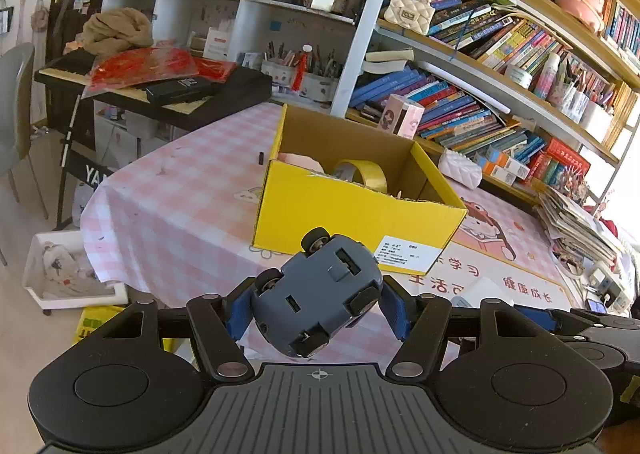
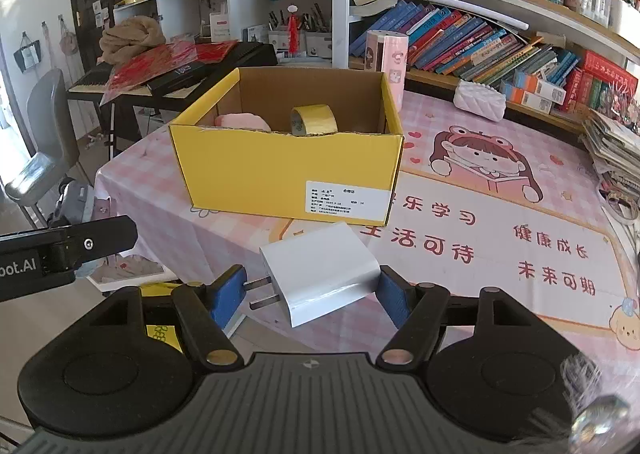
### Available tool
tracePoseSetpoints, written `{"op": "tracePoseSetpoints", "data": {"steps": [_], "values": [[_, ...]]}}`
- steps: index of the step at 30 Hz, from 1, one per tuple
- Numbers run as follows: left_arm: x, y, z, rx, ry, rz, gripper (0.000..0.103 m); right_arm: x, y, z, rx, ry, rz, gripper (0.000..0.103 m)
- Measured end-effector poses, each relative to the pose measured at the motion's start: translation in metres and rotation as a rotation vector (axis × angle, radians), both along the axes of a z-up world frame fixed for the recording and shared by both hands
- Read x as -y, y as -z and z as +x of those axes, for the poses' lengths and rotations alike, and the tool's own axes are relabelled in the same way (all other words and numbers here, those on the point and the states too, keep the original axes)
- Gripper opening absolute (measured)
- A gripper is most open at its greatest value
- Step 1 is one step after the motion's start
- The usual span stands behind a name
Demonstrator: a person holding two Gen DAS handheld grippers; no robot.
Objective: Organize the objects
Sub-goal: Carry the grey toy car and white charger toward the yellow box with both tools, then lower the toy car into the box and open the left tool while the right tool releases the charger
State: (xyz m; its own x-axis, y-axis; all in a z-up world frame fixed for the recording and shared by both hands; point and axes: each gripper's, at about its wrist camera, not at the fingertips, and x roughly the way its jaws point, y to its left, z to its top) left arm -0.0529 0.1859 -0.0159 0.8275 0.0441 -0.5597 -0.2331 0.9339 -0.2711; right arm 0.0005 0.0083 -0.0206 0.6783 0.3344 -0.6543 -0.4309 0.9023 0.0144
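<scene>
Between the blue pads of the left gripper (image 1: 316, 308), in the left wrist view, sits a grey toy car (image 1: 318, 296), turned so that its underside and its black wheels face the camera. The jaws stand about half open and both pads press on the car's sides, so it is held above the near edge of the table (image 1: 168, 206), which has a pink checked cloth. Beyond the car stands an open yellow cardboard box (image 1: 352, 214), and inside it a roll of yellow tape (image 1: 368, 174) and a pink object (image 1: 302, 162) are visible. Behind the table a bookshelf (image 1: 500, 66) is full of books, and a keyboard (image 1: 160, 90) stands at the left. From the right wrist view, the right gripper (image 2: 314, 292) also has its jaws about half open and holds a white charger (image 2: 324, 272): its two metal prongs point to the left pad, and the right pad touches the opposite end. The charger hangs over the table in front of the same box (image 2: 280, 174), whose white label (image 2: 346, 200) faces the camera. At the left edge of this view, part of the left gripper (image 2: 80, 242) shows, but its jaws cannot be seen from here.
</scene>
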Motion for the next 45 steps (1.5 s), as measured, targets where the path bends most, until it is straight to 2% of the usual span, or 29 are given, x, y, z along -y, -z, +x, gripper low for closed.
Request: {"op": "tracePoseSetpoints", "data": {"steps": [5, 10, 11, 16, 20, 22, 27, 33, 40, 45], "values": [[0.000, -0.005, 0.013, 0.020, 0.006, 0.026, 0.064, -0.001, -0.003, 0.011, 0.028, -0.003, -0.004, 0.069], [-0.005, -0.018, 0.036, 0.060, -0.003, 0.065, 0.063, -0.009, -0.017, 0.033, 0.103, -0.024, 0.015, 0.069], [-0.007, -0.020, 0.041, 0.064, -0.006, 0.068, 0.060, -0.010, -0.020, 0.038, 0.117, -0.031, 0.018, 0.069], [-0.013, -0.029, 0.080, 0.097, -0.013, 0.038, 0.058, -0.018, -0.031, 0.075, 0.156, -0.051, 0.034, 0.069], [-0.013, -0.047, 0.112, 0.176, -0.025, 0.056, 0.058, -0.025, -0.036, 0.112, 0.160, -0.061, 0.037, 0.069], [-0.012, -0.053, 0.131, 0.189, -0.026, 0.075, 0.059, -0.027, -0.038, 0.126, 0.174, -0.082, 0.040, 0.069], [-0.013, -0.044, 0.171, 0.123, -0.050, 0.083, 0.059, -0.039, -0.033, 0.165, 0.173, -0.133, 0.008, 0.069], [-0.010, -0.018, 0.195, 0.016, -0.066, 0.092, 0.059, -0.045, -0.010, 0.199, 0.098, -0.164, -0.025, 0.069], [-0.003, 0.001, 0.217, -0.068, -0.051, 0.128, 0.059, -0.054, 0.013, 0.218, 0.040, -0.213, -0.077, 0.069], [0.003, 0.011, 0.228, -0.110, -0.036, 0.140, 0.059, -0.060, 0.019, 0.224, 0.042, -0.257, -0.103, 0.069]]}}
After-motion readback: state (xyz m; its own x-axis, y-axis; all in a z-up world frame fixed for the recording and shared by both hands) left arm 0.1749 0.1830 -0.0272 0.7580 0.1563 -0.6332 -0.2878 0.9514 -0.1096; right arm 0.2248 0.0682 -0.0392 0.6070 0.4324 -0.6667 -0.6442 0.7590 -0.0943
